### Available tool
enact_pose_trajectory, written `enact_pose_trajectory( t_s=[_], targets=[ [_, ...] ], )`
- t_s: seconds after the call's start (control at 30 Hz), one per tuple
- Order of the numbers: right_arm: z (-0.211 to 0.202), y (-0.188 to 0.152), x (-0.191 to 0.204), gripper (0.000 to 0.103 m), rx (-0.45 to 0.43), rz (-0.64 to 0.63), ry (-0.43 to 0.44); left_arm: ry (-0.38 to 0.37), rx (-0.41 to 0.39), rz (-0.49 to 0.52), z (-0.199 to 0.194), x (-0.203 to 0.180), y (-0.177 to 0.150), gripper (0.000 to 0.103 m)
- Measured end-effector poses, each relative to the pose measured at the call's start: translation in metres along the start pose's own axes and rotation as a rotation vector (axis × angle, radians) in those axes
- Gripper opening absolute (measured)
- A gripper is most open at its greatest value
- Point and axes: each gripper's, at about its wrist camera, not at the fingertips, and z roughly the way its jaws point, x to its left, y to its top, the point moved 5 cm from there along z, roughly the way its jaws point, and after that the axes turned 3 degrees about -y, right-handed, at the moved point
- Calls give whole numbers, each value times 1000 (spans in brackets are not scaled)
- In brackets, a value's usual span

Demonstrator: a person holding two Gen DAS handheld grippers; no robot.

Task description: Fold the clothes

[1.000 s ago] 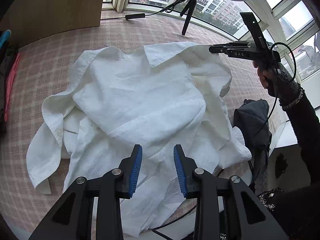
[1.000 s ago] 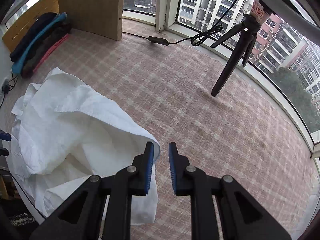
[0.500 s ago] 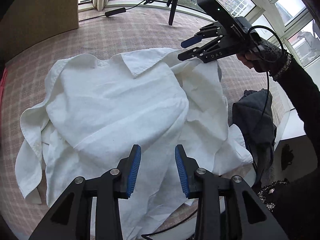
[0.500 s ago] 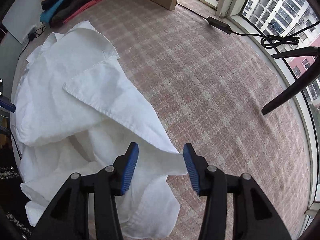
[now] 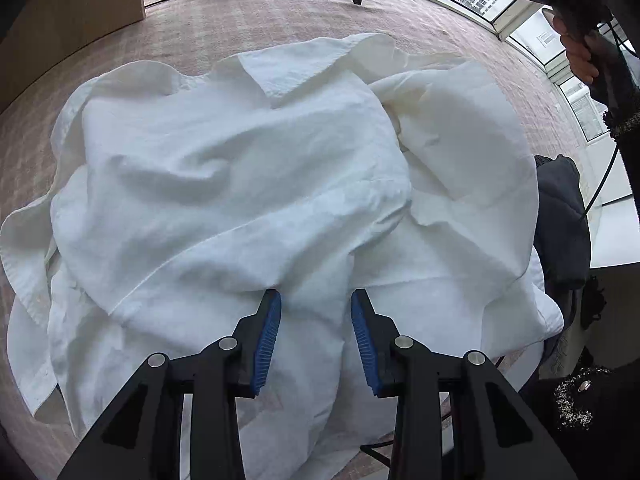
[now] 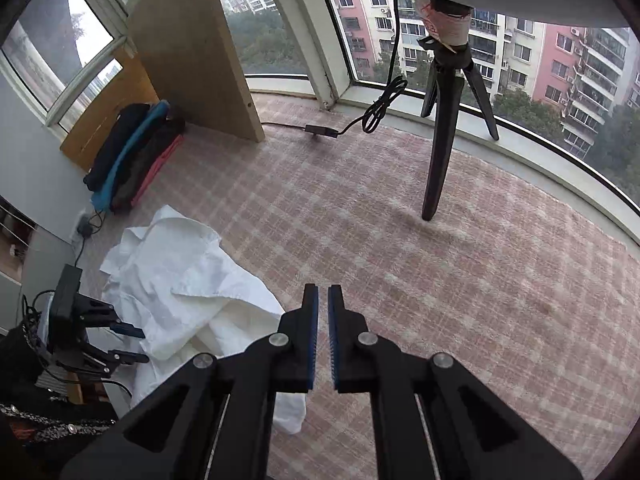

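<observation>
Lying crumpled across the near left part of a pink checked cloth, a white shirt fills most of the left wrist view, its collar turned toward the far side and one loose flap heaped to the right. The left gripper hangs close above the near part of the shirt with its blue-padded fingers parted; fabric shows in the gap below them, but the pads press on nothing. The right gripper is raised clear over bare cloth to the right of the shirt. Its jaws have just been closing (only a thin slit is left between the blue pads) and nothing is caught between them. In the left wrist view the same tool appears at the far right, gripped by a hand in a dark sleeve.

A dark grey garment lies just beside the shirt's right edge. Farther off, a black tripod stands on the cloth by the curved window, a black cable trails near its feet, a wooden board leans upright at the far left, and a stack of folded clothes in black, blue and pink sits beside it.
</observation>
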Motion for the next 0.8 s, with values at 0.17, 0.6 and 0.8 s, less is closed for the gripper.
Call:
enact_pose_trajectory(
  t_s=[0.17, 0.6, 0.8],
  targets=[
    [57, -16, 61, 58, 73, -349, -125, 0, 2, 36, -4, -11, -1, 35],
    [104, 51, 47, 5, 69, 43, 141, 41, 16, 62, 8, -6, -1, 40],
    [77, 28, 22, 46, 109, 3, -122, 34, 3, 64, 5, -4, -3, 40]
  ],
)
